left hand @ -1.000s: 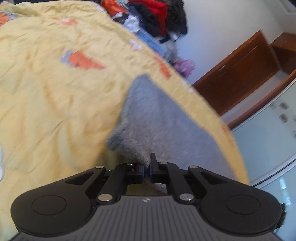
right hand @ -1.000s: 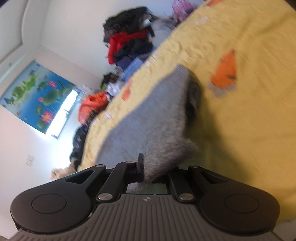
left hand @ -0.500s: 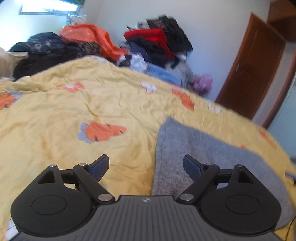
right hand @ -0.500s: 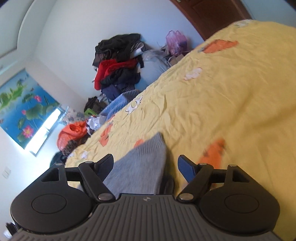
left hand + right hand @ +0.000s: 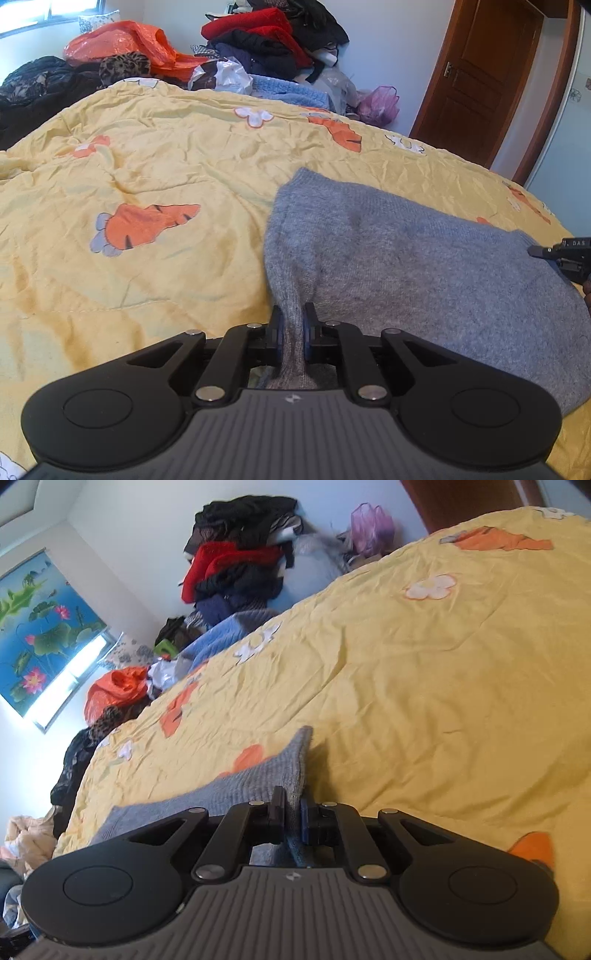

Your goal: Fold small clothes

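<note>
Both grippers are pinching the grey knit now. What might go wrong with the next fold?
1. The left hand-held gripper pinches only a narrow bunched edge of the grey sweater, so the knit may slip out or stretch.
2. The right hand-held gripper also holds just a corner, so the fold could land crooked.
3. The wrinkled yellow quilt may drag the fabric.

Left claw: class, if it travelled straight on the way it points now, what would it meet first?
Probably more of the grey knit garment that the left claw already pinches; beyond lies the yellow quilt, though depth is uncertain.
</note>
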Motion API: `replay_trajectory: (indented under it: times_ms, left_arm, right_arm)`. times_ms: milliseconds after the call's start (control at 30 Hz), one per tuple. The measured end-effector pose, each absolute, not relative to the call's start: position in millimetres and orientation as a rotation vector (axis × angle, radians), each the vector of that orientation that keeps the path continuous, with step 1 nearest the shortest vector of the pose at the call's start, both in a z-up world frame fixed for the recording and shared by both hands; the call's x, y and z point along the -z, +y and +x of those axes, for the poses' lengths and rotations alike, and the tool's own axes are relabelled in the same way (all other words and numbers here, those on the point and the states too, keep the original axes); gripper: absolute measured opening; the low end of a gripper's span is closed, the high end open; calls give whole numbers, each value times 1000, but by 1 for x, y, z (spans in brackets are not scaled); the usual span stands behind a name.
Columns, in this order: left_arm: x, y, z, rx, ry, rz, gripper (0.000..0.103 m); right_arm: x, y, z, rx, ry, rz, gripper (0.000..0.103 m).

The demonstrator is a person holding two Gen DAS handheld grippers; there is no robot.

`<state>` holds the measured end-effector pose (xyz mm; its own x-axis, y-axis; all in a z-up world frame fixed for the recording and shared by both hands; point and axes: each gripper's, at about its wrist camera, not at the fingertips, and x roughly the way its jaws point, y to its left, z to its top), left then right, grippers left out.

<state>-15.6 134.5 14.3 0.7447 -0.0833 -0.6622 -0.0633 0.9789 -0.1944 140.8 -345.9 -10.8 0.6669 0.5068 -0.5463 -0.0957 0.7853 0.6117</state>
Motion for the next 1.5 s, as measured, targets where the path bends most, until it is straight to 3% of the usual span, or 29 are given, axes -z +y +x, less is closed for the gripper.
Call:
replay_trajectory:
  times_ms: [100, 133, 167, 233, 267, 300, 400, 533, 667, 800, 900, 1067, 1233, 1367, 1500]
  left_arm:
    - [-23, 127, -16, -17, 734, -191, 13]
    - [-30, 122, -17, -23, 717, -183, 14]
    - [-38, 118, -20, -19, 684, -176, 18]
    - [-57, 109, -22, 22, 584, -170, 39]
    - [-65, 102, -19, 29, 529, -164, 75]
    - [-70, 95, -12, 20, 479, -152, 101]
    - [-73, 64, 28, 42, 396, -92, 100]
    - [-45, 35, 102, 25, 558, -75, 100]
    - [-4, 36, 134, -25, 730, -8, 99]
    - [-1, 48, 130, 0, 721, -4, 102]
    - [-1, 50, 135, -28, 735, -23, 102]
    - [-9, 46, 125, -57, 720, 6, 101]
    - [-27, 31, 81, -17, 702, -8, 101]
    - [-19, 15, 70, 30, 728, 35, 101]
    - [-3, 23, 69, 28, 698, 1, 103]
  right_arm:
    - [7, -348, 133, -325, 781, 590, 25]
    - [-1, -346, 128, -304, 769, 576, 39]
    - [-11, -345, 120, -281, 726, 556, 60]
    - [-36, -338, 101, -276, 583, 521, 72]
    - [-45, -331, 94, -307, 536, 516, 74]
    - [-52, -321, 90, -332, 514, 510, 78]
    - [-59, -275, 96, -333, 510, 358, 81]
    - [-24, -232, 115, -230, 607, 152, 77]
    - [-4, -236, 117, -174, 666, 121, 75]
    - [2, -247, 114, -149, 683, 51, 80]
    - [2, -237, 120, -161, 705, 3, 91]
    - [-11, -236, 98, -84, 646, 21, 84]
    - [-30, -232, 53, -168, 569, 26, 91]
    - [-17, -226, 58, -151, 630, -61, 91]
    - [-1, -240, 63, -165, 671, 49, 95]
